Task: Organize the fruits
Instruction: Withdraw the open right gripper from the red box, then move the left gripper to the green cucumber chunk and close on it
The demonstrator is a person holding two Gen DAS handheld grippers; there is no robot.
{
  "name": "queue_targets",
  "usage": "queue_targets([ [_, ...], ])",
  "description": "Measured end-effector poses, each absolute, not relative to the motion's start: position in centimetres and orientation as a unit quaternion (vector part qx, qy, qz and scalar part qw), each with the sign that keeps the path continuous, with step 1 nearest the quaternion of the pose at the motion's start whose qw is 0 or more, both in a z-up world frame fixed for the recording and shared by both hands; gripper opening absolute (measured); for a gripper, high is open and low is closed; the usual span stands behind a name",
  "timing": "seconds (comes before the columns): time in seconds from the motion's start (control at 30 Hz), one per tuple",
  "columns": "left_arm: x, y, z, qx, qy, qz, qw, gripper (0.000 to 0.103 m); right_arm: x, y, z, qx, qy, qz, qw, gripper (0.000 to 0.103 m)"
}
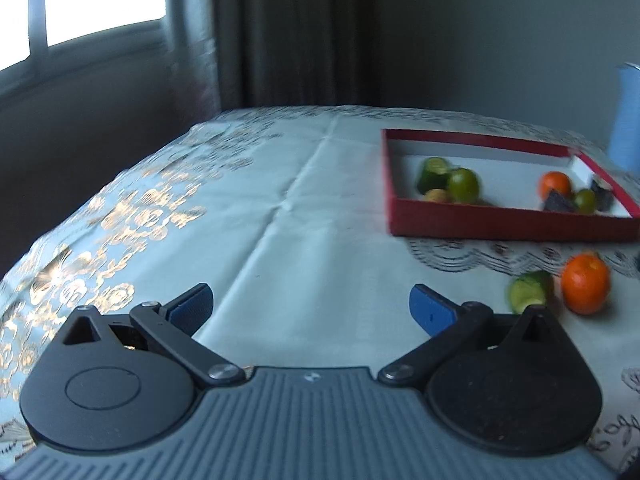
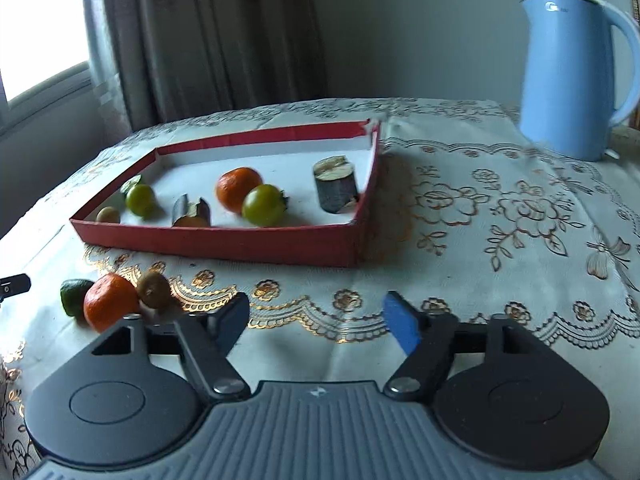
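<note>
Still on the counter [image 2: 460,240], at ten o'clock of the right tongs [image 2: 316,320], lie a lime [image 2: 72,294], an orange [image 2: 110,306] and a kiwi [image 2: 154,290], touching. The tray [image 2: 224,242] at twelve holds the other fruits. Both the right and the left tongs [image 1: 310,304] are open and empty. Round fruits packed so close could roll away if one is nudged.

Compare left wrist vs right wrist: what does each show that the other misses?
Left wrist only: the window and the left gripper, open and empty. Right wrist only: the whole blue kettle, a brown fruit beside the loose orange, and the right gripper, open and empty. Both: the red tray holding fruit, and the curtain.
</note>
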State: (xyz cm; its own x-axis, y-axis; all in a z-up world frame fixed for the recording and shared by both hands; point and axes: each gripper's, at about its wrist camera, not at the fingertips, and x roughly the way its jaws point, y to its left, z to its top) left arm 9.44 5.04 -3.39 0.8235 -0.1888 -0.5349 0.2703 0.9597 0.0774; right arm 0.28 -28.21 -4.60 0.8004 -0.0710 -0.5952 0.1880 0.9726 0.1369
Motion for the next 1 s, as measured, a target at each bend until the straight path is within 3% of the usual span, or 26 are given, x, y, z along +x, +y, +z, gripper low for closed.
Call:
queue_targets([
  [0.33,6.4,-0.4,-1.8,0.16,0.189,-0.212,0.945,0.103,0.2,-28.7,-4.6,0.117,0.3,-0.056,0.945,0.079],
  [1.0,7.2,-5.7,-4.1,0.263,0.213,-0.248,0.908,0.103,0.2,-29.0,-4.7,0.131,0.296,-0.047,0.945,0.082],
])
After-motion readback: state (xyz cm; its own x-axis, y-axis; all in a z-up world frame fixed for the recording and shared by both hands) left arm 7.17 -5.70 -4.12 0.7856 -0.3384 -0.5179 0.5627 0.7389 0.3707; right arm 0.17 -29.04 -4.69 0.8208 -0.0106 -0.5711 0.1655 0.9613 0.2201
